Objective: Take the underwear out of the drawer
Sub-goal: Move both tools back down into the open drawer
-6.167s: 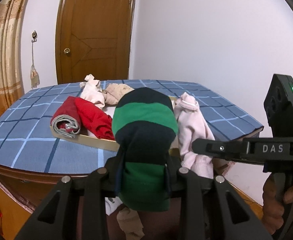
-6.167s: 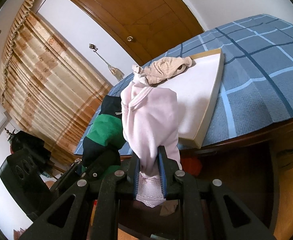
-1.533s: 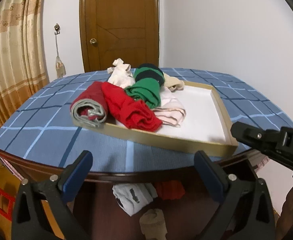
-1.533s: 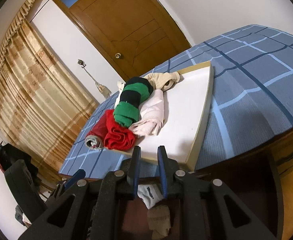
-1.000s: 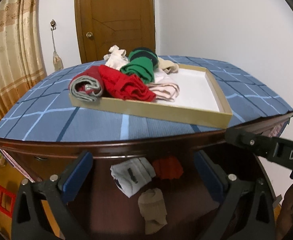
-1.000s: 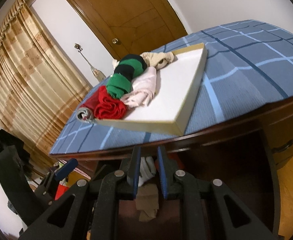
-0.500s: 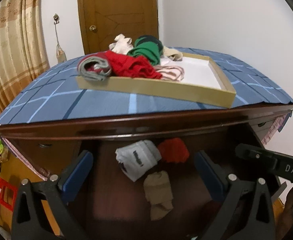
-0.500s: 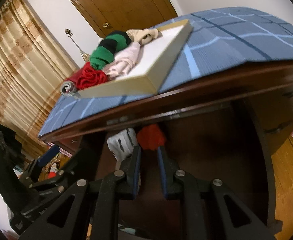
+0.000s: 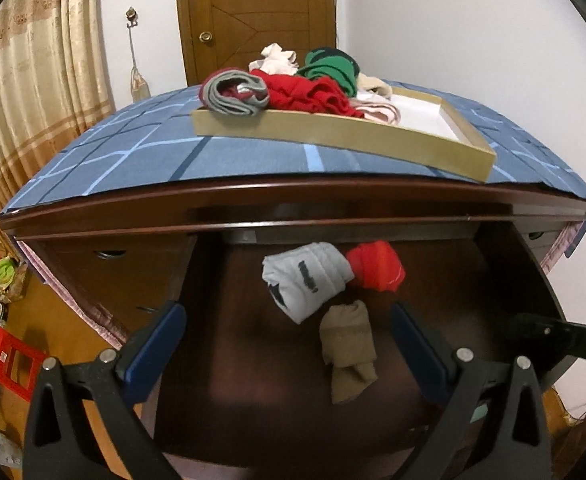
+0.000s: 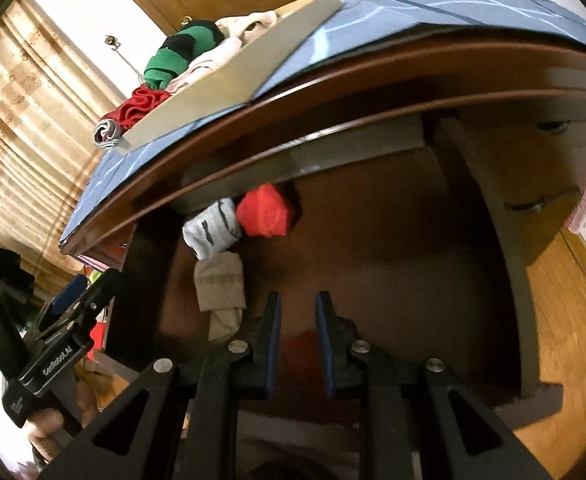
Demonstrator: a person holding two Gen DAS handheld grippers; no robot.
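The open dark wooden drawer (image 9: 233, 340) holds three rolled pieces of underwear: a grey-white one (image 9: 307, 280), a red one (image 9: 377, 266) and a tan one (image 9: 349, 350). They also show in the right wrist view as the grey-white roll (image 10: 213, 232), the red roll (image 10: 265, 212) and the tan roll (image 10: 221, 284). My left gripper (image 9: 289, 328) is wide open and empty, above the drawer's front part. My right gripper (image 10: 296, 314) is empty, its jaws a narrow gap apart, low over the drawer right of the tan roll.
A shallow cardboard tray (image 9: 333, 138) on the blue checked tabletop (image 9: 133, 152) holds red, green, pink and grey underwear (image 9: 317, 92). Closed drawers with handles (image 10: 533, 204) flank the open one. A red crate (image 9: 9, 362) stands on the floor at left.
Both grippers have dropped from tabletop height down to the open drawer. The underwear they held 6 seconds ago now lies in the tray. The right jaws have opened slightly.
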